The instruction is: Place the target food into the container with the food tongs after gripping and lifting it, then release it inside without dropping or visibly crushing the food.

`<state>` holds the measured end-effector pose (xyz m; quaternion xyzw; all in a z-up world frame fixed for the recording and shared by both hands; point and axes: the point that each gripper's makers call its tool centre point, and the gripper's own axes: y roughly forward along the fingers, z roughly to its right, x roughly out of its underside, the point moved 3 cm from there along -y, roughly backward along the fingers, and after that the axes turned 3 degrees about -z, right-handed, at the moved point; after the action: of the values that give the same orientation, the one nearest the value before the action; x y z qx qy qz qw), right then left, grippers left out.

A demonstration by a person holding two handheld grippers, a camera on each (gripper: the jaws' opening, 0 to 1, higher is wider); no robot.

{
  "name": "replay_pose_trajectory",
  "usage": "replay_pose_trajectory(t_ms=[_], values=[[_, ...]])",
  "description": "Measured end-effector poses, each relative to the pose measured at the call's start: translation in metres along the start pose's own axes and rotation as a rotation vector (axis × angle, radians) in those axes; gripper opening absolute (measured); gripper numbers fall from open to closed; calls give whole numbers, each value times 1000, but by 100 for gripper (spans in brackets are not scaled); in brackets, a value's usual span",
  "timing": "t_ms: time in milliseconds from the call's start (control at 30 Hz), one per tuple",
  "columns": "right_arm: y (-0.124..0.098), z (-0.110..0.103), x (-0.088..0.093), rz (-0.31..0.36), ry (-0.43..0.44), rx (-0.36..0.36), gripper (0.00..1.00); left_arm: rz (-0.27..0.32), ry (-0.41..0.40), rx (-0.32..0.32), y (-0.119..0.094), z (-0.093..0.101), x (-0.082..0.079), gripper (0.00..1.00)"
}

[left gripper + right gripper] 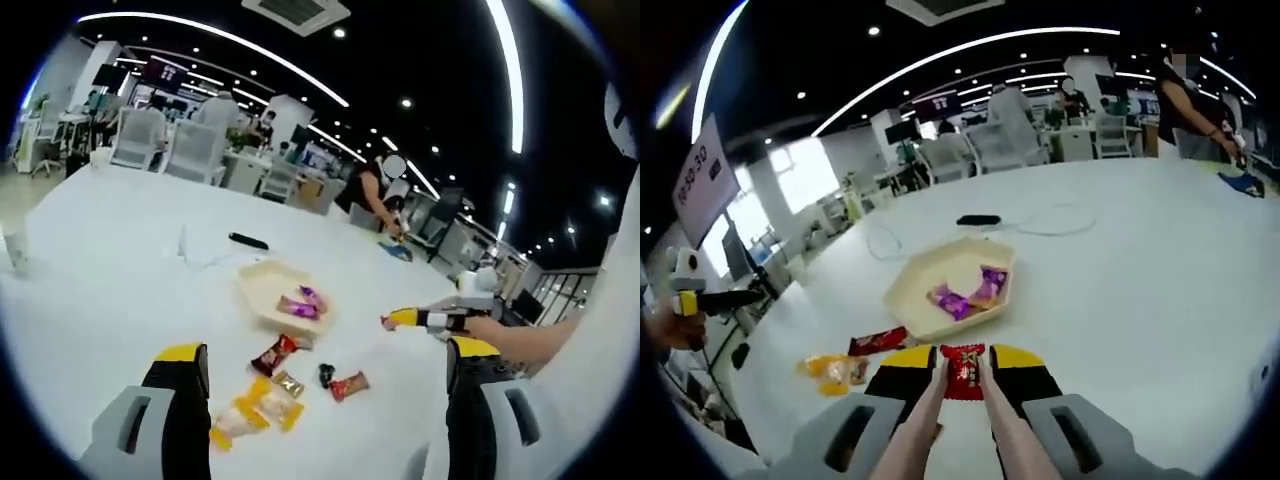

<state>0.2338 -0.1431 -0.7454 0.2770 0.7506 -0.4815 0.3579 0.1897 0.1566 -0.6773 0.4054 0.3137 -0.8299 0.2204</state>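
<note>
open office | white table (110, 250) | ceiling light strips (220, 40) | white chairs (190, 150)

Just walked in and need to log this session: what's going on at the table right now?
A person works two handheld grippers over a white table. The right gripper drives food tongs that pinch a red snack packet just short of the beige tray, which already holds two purple candies. The left gripper hangs open above the loose packets still on the table.
</note>
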Motion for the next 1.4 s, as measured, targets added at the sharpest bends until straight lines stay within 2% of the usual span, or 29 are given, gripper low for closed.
replay_pose_trajectory(t_ms=[133,233,400,667,733,1000,1067,1400], values=[[0,-2,-3,12,11,-6,20,10,8,11,7,3,-1,99],[1,-3,-5,19,14,-10,20,-9,19,21,13,7,3,99],[0,-5,-7,25,19,-17,20,-27,48,35,14,7,5,99],[-2,-1,-11,33,24,-14,20,-30,40,36,18,8,6,99],[0,-1,-11,24,-7,-13,20,-35,51,63,25,16,9,99],[2,-12,-19,29,-41,-32,21,-48,51,77,28,22,13,99],[4,-15,-23,24,-118,-31,21,-51,50,76,27,21,12,99],[10,-24,-34,36,-119,-58,21,-39,53,62,24,18,9,99]])
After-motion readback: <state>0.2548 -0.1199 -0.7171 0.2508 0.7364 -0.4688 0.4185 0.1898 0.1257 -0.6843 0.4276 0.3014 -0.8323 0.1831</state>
